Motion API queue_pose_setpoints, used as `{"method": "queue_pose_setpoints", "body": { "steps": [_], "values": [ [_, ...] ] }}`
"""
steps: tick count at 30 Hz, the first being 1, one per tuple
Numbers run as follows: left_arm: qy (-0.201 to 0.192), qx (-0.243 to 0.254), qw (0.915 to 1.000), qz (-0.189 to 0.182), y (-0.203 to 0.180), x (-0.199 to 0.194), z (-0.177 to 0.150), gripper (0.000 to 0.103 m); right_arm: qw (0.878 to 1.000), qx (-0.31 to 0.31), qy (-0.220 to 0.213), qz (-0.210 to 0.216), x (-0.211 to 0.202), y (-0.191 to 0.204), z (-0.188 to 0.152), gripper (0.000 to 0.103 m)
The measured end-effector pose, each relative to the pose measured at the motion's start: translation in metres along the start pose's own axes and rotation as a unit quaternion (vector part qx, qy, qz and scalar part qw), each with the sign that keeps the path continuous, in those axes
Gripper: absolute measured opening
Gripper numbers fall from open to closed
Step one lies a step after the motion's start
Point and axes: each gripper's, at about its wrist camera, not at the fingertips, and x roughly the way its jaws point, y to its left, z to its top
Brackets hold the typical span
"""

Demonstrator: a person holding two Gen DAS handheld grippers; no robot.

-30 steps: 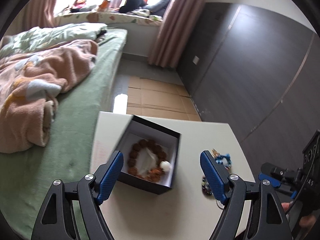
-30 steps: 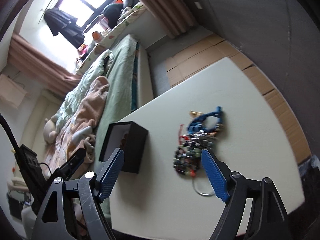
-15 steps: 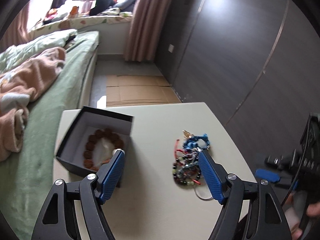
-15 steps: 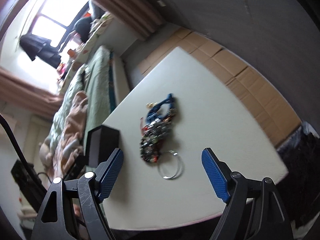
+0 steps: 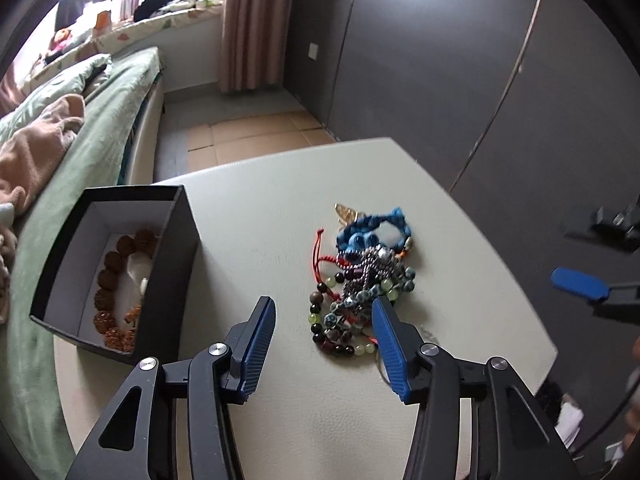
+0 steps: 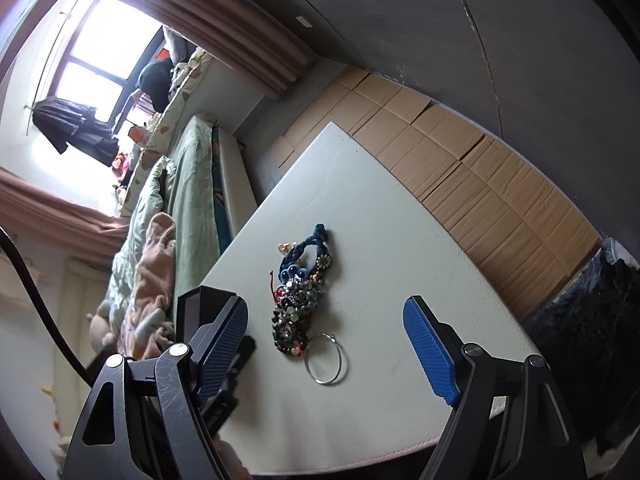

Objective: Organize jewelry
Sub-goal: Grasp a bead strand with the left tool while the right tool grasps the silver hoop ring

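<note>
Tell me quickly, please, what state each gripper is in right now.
Left gripper: open, jaws just closing, holding nothing, near the jewelry pile.
Right gripper: open wide, empty.

Black box (image 5: 168, 264), white lining, brown beads (image 5: 107, 280) inside. Cream table (image 5: 280, 208). Blue braided bracelet (image 5: 376, 228), red cord (image 5: 320, 252), green and dark beads mixed. Silver ring (image 6: 325, 358). Blue pads (image 5: 260, 344) on black grippers. Green bed (image 5: 100, 120), peach blanket (image 5: 36, 152).

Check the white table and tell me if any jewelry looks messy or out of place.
Yes: the beaded, red-cord and blue braided bracelets lie in one tangled heap on the bare white table, with a thin silver ring bangle touching its near end. Only the brown bead bracelet lies inside the open black box.
</note>
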Motion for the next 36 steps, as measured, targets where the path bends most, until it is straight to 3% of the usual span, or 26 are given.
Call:
{"method": "queue_pose_setpoints", "body": {
  "steps": [5,9,12,13,15,18,33,36],
  "values": [
    [0.021,0.019,0.9995,0.009,-0.003,0.020,-0.004,0.040,1.000,0.000,0.003,0.002,0.000,-0.002,0.005,0.081],
    [0.029,0.025,0.9992,0.009,-0.002,0.030,-0.007,0.037,1.000,0.001,0.010,-0.002,0.003,-0.005,0.006,0.081],
    [0.025,0.032,0.9992,-0.002,-0.005,0.029,-0.008,0.023,1.000,-0.002,0.013,-0.001,0.004,-0.004,0.005,0.081],
    [0.023,0.037,0.9991,0.002,-0.007,0.028,-0.009,0.012,1.000,-0.004,0.013,-0.001,0.003,-0.002,0.005,0.081],
    [0.025,0.053,0.9982,0.014,-0.013,0.029,-0.010,0.013,1.000,-0.011,0.014,-0.004,0.003,0.000,0.003,0.081],
    [0.026,0.044,0.9987,0.000,-0.012,0.024,-0.011,0.012,1.000,-0.019,0.016,-0.007,0.004,0.002,0.001,0.081],
    [-0.042,-0.013,0.9976,-0.053,0.006,-0.038,0.000,0.012,0.996,-0.073,0.040,-0.041,0.018,0.015,-0.015,0.080],
    [-0.055,-0.025,0.9964,-0.060,0.014,-0.051,0.004,0.012,0.991,-0.106,0.056,-0.059,0.031,0.024,-0.022,0.072]
  ]
}}
